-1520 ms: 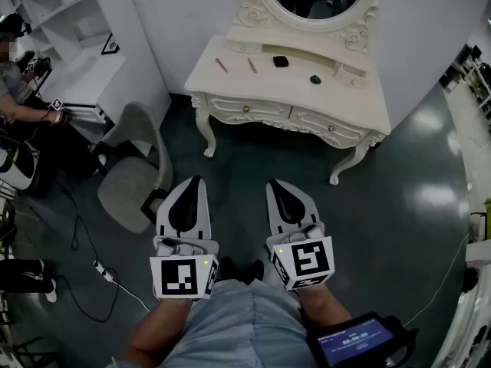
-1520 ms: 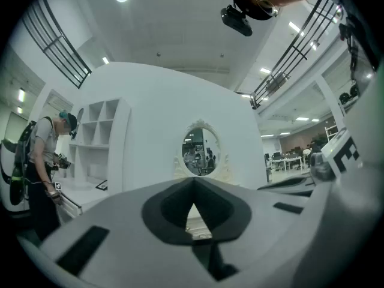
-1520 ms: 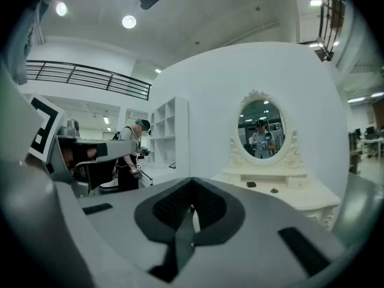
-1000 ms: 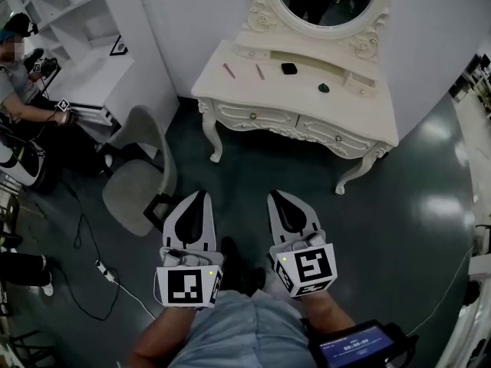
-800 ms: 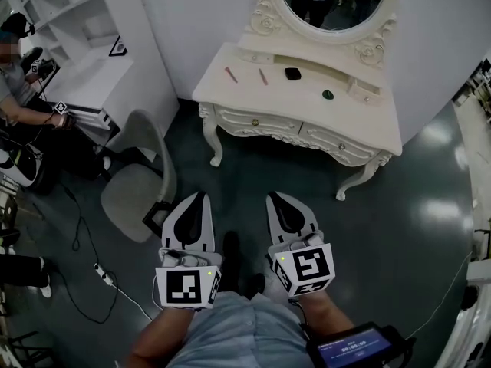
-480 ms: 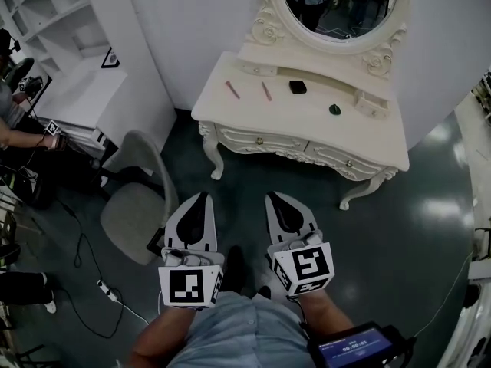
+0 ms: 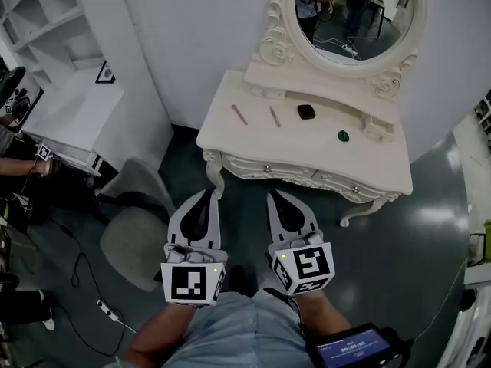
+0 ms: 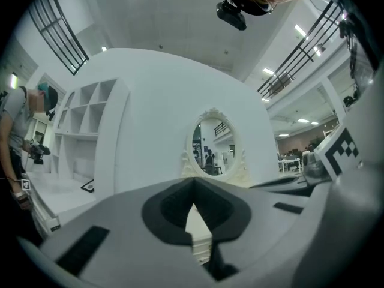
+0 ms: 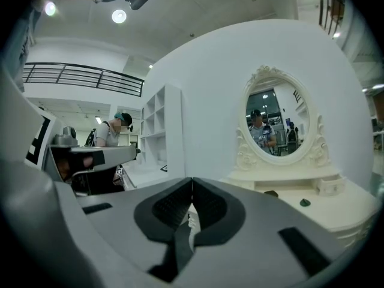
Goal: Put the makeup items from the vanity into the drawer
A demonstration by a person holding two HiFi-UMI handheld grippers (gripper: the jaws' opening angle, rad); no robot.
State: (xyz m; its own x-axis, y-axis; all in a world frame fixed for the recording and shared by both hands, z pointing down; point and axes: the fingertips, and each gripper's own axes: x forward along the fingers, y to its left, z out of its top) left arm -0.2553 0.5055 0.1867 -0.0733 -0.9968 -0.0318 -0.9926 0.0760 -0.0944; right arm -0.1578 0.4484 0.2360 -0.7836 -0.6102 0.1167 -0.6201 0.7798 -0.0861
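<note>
The cream vanity [image 7: 322,163] stands ahead against the white wall, with two closed drawers [image 7: 265,169] in its front. On its top lie two pink sticks [image 7: 239,114] [image 7: 275,116], a black compact [image 7: 306,112] and a small green item [image 7: 343,136]. My left gripper [image 7: 205,193] and right gripper [image 7: 277,195] are held side by side, short of the vanity's front edge, both shut and empty. In the right gripper view the compact [image 9: 271,192] and green item [image 9: 305,203] show beyond the closed jaws. The left gripper view shows the oval mirror [image 8: 213,149].
A grey chair [image 7: 132,225] stands left of the vanity. White shelving [image 7: 46,29] and a low white counter [image 7: 73,110] fill the left side, with a seated person's arm [image 7: 19,167] there. A cable [image 7: 103,307] lies on the floor. A small cream box [image 7: 377,129] sits on the vanity's right.
The vanity has drawn nearer and lower in the head view as both grippers travelled toward it together. Their jaws stayed shut and empty.
</note>
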